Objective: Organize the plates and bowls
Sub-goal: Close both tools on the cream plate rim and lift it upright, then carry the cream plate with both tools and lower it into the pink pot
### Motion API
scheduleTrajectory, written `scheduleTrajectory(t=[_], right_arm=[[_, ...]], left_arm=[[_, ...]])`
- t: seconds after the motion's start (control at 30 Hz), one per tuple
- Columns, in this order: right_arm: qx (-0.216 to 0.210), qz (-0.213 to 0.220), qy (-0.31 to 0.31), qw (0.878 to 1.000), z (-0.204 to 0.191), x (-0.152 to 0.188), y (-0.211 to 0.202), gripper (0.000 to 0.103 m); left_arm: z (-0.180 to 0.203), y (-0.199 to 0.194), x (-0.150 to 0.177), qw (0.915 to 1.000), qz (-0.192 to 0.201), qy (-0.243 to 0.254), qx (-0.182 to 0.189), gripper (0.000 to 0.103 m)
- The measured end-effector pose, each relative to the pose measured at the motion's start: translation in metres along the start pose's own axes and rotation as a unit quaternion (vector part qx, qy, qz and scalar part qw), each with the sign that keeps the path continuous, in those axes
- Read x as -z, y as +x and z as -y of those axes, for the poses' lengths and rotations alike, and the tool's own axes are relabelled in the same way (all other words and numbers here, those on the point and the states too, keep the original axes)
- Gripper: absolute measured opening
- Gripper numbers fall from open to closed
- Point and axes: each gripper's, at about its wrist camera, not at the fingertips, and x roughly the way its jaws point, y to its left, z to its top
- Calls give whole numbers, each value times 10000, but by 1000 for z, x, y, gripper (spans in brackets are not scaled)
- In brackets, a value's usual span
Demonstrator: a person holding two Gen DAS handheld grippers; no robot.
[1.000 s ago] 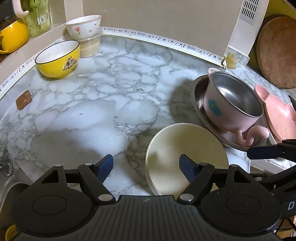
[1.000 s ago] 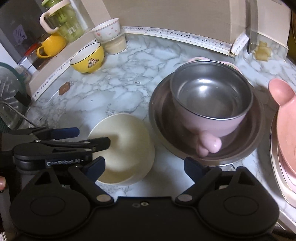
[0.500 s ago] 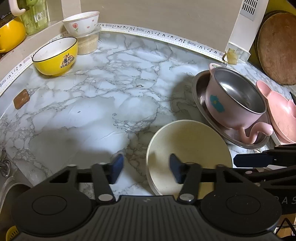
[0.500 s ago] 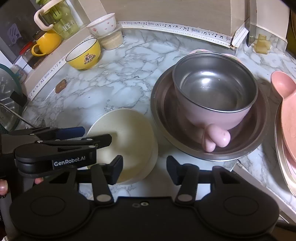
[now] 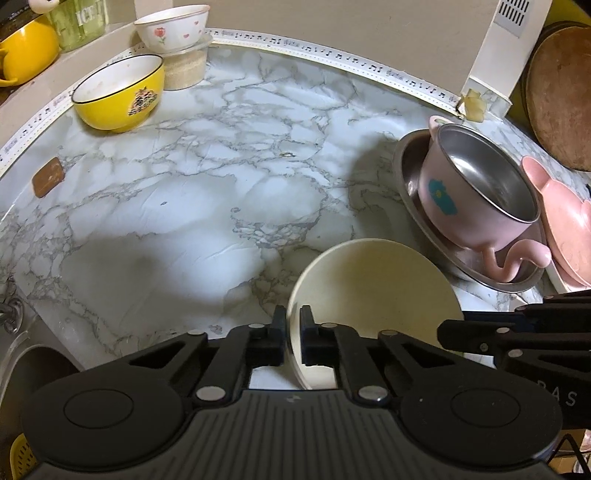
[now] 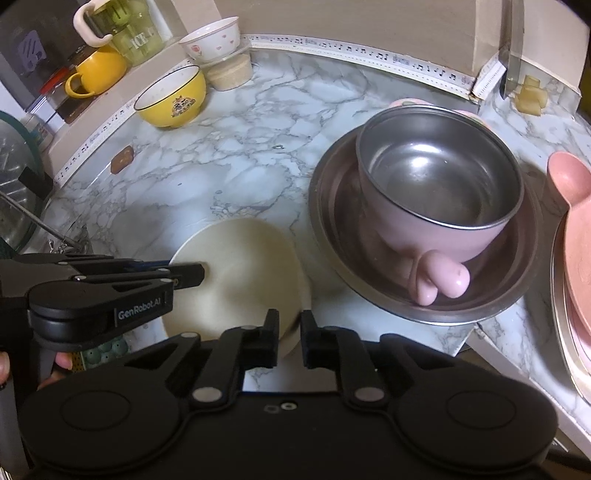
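Observation:
A cream plate [image 5: 373, 295] lies on the marble counter [image 5: 207, 192] near its front edge. My left gripper [image 5: 293, 325] has its jaws closing, and the pads pinch the plate's left rim. From the other side my right gripper [image 6: 289, 332] is closing too, with the plate's [image 6: 236, 273] near right rim between its pads. Each gripper shows in the other's view, the right gripper [image 5: 517, 332] at the right edge and the left gripper [image 6: 110, 284] at the left. Right of the plate a pink steel-lined bowl [image 6: 439, 199] with a handle sits in a steel dish [image 6: 332, 236].
A yellow bowl [image 5: 118, 96] and a white flowered bowl [image 5: 171, 26] on a tub stand at the back left. Pink plates [image 6: 580, 258] are stacked at the far right, and a round wooden board [image 5: 561, 96] leans behind. The sink [image 5: 22, 373] lies to the left.
Both grippers went from wide open to shut, each closing on the cream plate's rim. Neither hand shifted noticeably.

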Motion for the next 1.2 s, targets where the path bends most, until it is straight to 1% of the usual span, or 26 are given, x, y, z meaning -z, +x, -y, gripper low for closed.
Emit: scheduleTrajectory(t=[0.07,0.2,0.33,0.47,0.63,0.73,0.87,1.03,1.2], right_arm=[[1,7,-69,10000,-1,0,-1,11],[-32,23,-109,9999,-2,-2,-4,10],[-83,135,-180,9997,-4,-8,-15,10],[-161,333,-206,9991,-3,-20,-35,10],[-172,685,-257,9972,0,-38,-66,10],[-159,883,-251,9956,7,-50,-83,9],[-39,1090,-267,9937,20,-64,-101,9],[109,1203,-196,9925,40,-79,-117,9],[300,1163,-113,9927,61,-88,-123,9]], left_arm=[[-1,-1,2,10000,6,-40,-34,3],[1,-10,2,9999,101,23,-98,3],[5,-26,-6,9995,254,77,-146,3],[13,-48,-22,9982,508,215,-222,3],[28,-75,-48,9945,907,441,-295,3],[42,-87,-64,9918,1098,579,-303,3],[64,-94,-83,9876,1301,811,-338,3],[89,-88,-103,9880,1199,951,-220,3],[114,-72,-114,9892,991,1073,-116,3]])
